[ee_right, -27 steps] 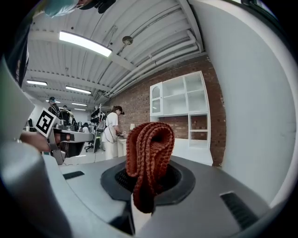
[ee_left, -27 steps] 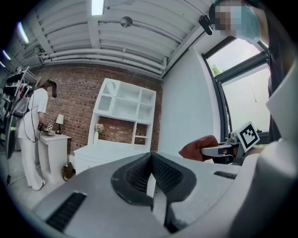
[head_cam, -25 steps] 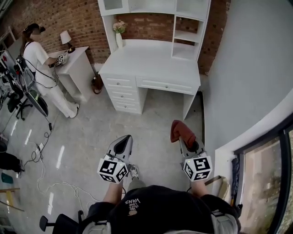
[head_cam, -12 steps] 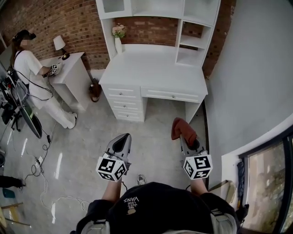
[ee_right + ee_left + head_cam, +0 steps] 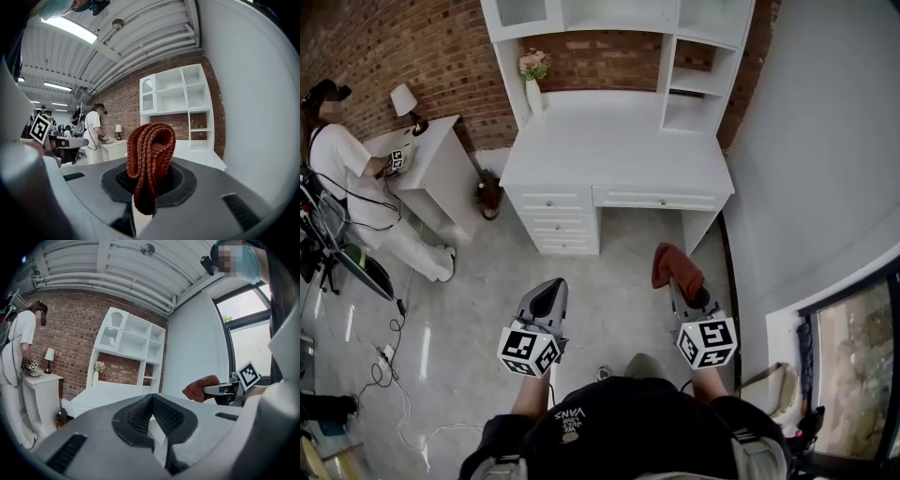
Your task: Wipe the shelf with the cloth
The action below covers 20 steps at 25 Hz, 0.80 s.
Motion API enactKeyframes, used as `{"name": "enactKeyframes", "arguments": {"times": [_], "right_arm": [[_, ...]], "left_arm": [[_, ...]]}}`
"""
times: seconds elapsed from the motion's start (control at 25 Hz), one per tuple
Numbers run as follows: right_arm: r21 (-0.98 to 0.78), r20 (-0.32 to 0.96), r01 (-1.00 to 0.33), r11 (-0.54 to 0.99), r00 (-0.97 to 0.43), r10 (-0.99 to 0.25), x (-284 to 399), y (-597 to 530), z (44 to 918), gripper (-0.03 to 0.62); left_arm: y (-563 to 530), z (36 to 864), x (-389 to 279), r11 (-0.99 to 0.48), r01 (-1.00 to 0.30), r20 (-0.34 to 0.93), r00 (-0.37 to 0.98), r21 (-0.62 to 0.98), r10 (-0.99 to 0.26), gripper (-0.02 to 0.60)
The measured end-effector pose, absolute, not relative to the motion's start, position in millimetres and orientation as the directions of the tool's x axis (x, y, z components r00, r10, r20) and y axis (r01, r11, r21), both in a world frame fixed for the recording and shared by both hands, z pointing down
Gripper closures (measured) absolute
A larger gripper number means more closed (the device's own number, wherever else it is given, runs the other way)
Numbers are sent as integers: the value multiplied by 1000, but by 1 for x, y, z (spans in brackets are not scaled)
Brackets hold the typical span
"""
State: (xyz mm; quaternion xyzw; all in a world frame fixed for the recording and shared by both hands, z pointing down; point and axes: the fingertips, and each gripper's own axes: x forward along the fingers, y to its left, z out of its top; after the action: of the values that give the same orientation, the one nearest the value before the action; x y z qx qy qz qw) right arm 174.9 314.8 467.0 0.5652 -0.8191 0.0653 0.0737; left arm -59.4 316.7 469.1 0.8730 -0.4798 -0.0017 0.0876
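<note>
Cloth (image 5: 149,159): rust-red, folded, clamped in right gripper (image 5: 679,281)
Left gripper (image 5: 547,298): jaws together, empty
Shelf (image 5: 697,82): nearer than a second ago, still well apart; wiping not begun

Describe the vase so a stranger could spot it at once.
Look to the white desk with shelves above it, against the brick wall. At the back left corner of its top stands a slim white vase of pale flowers. The lamp nearby sits on a separate small table instead.
</note>
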Motion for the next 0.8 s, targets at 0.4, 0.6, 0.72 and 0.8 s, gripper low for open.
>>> {"name": "enactKeyframes", "arguments": {"times": [0.4,0.6,0.72,0.8], "right_arm": [[-32,207,-931,363,-362,-909,176,232,483,526],[-41,209,-922,386,-385,-899,185,171,486,526],[-38,200,-916,399,-398,-895,193,131,481,526],[-38,195,-914,404,-403,-894,200,105,478,526]], "left_arm": [[244,489,-62,-499,-848,95,520,179,-849,577],[186,487,-50,-483,-859,98,502,168,-859,577],[149,479,-40,-478,-865,94,494,152,-864,577],[124,476,-34,-475,-868,92,490,145,-867,577]]}}
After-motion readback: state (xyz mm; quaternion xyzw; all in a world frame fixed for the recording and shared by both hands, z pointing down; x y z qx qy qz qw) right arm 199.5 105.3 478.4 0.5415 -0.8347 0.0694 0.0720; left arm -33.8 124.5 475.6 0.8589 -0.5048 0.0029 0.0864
